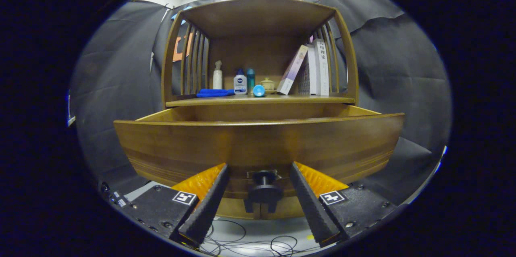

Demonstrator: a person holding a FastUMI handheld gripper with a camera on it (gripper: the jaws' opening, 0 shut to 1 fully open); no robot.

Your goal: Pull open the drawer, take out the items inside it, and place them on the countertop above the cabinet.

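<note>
Gripper view: my gripper (260,170) has its fingers spread apart, either side of the dark knob (264,191) without touching it. The drawer (258,144) stands pulled out just beyond; farther on, bottles (240,82) and books (318,67) sit on the countertop (262,99).

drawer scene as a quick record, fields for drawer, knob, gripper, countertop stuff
drawer: wooden drawer pulled out from the cabinet, its inside hidden behind the front panel
knob: dark round knob low on the front, between the jaws
gripper: gripper with jaws open, one either side of the knob, not pressing it
countertop: countertop holds a blue cloth, spray bottle, lotion bottle, small lidded pot, leaning books
</note>
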